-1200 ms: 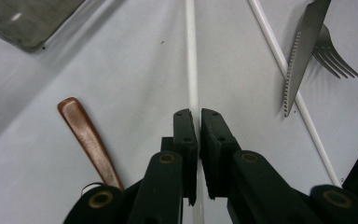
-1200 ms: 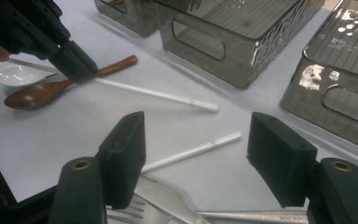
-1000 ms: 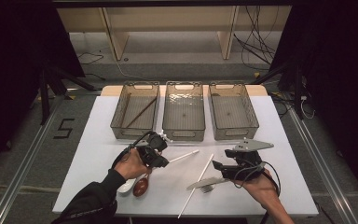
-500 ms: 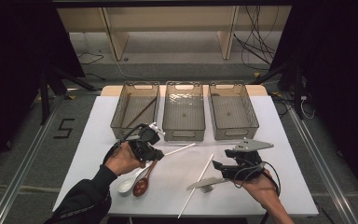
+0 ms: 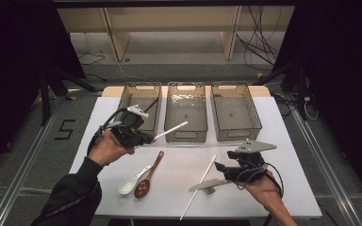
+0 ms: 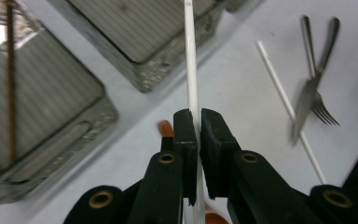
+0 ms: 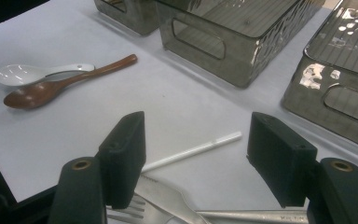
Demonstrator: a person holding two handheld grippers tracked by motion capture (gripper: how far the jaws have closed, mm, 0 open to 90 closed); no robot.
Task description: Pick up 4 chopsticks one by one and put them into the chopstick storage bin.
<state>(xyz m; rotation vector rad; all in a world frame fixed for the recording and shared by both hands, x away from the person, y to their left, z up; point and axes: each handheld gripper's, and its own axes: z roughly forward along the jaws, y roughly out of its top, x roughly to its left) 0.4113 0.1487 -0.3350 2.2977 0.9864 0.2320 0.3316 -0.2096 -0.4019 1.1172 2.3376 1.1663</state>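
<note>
White chopstick (image 5: 170,131) clamped in left gripper (image 5: 143,138), unbinned; right gripper (image 5: 226,170) open, empty; second chopstick (image 5: 199,186), spoons, fork (image 5: 209,190) remain on table.

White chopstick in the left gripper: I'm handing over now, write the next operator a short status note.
Left gripper: shut on the white chopstick, held above the table near the left bin.
Right gripper: open, low over the knife and fork, gripping nothing.
On the table: second white chopstick, white spoon, brown spoon.
Done: a dark chopstick lies in the left bin.
Left: middle bin and right bin look empty; probably bin the held chopstick, then the rest.
</note>
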